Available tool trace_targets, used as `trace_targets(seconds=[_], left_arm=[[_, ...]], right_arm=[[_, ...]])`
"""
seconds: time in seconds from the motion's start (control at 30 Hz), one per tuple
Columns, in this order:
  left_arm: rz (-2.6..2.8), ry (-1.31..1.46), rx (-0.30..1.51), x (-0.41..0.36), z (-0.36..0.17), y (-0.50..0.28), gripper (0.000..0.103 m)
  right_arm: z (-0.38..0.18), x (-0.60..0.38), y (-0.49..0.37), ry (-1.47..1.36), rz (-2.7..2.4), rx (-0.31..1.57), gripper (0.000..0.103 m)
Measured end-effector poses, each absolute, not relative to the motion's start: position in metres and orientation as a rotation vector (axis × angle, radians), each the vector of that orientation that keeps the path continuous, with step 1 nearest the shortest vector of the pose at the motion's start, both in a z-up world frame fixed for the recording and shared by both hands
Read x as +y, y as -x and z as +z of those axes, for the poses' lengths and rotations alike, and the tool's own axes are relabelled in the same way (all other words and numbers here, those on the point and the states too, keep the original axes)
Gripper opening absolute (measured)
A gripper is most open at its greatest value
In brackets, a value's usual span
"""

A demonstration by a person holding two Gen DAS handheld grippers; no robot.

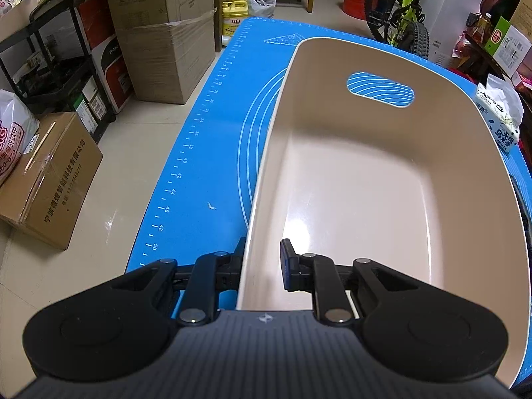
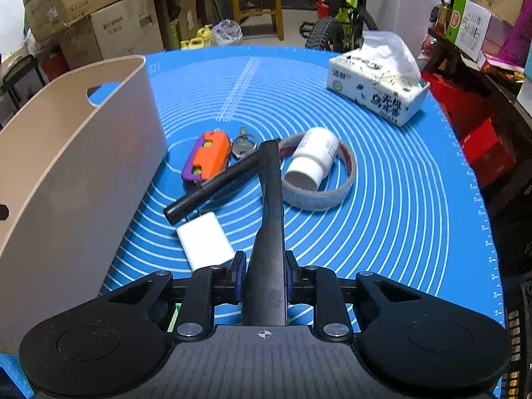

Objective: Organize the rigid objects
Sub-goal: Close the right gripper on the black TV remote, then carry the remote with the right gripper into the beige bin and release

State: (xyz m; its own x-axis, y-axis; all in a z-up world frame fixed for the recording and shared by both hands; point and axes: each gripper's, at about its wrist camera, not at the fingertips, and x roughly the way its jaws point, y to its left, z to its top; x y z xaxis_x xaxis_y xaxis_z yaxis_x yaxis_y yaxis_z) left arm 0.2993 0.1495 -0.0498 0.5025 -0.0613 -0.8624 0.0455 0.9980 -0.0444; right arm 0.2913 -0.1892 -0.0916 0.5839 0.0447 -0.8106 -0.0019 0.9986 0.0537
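My left gripper straddles the near left wall of the empty beige bin, one finger outside and one inside; the jaws look closed on the wall. My right gripper is shut on a long dark flat tool that points forward over the pile. On the blue mat lie a black marker, a white eraser-like block, an orange and purple toy, keys, a white pill bottle and a tape ring. The bin stands left of them.
A tissue pack sits at the mat's far right, also in the left wrist view. Cardboard boxes, a black shelf, a bicycle, a wooden chair and yellow jugs surround the table.
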Motion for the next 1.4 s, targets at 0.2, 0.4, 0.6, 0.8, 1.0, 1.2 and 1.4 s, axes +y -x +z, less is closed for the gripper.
trace_targets(seconds=[0.2, 0.4, 0.6, 0.8, 1.0, 1.2, 1.4], left_arm=[[-0.064, 0.017, 1.043, 0.149, -0.050, -0.299, 0.021], [-0.065, 0.019, 1.043, 0.149, -0.050, -0.299, 0.021], [-0.070, 0.025, 1.041, 0.150, -0.051, -0.298, 0.021], [-0.071, 0.027, 1.045, 0.151, -0.050, -0.299, 0.018], [-0.054, 0.039, 1.049, 0.156, -0.050, -0.299, 0.006], [-0.062, 0.039, 1.049, 0.157, -0.050, -0.299, 0.006], [-0.075, 0.046, 1.051, 0.159, -0.050, -0.300, 0.005]], right_arm=[[-0.072, -0.193, -0.287, -0.075, 0.021, 0.890, 0.032], [-0.045, -0.187, -0.282, -0.086, 0.028, 0.805, 0.032], [-0.019, -0.179, -0.279, -0.104, 0.050, 0.725, 0.032], [0.008, -0.161, -0.279, -0.114, 0.099, 0.654, 0.032], [0.025, -0.138, -0.288, -0.110, 0.150, 0.613, 0.032], [0.030, -0.111, -0.298, -0.091, 0.203, 0.610, 0.032], [0.021, -0.074, -0.307, -0.058, 0.272, 0.659, 0.032]])
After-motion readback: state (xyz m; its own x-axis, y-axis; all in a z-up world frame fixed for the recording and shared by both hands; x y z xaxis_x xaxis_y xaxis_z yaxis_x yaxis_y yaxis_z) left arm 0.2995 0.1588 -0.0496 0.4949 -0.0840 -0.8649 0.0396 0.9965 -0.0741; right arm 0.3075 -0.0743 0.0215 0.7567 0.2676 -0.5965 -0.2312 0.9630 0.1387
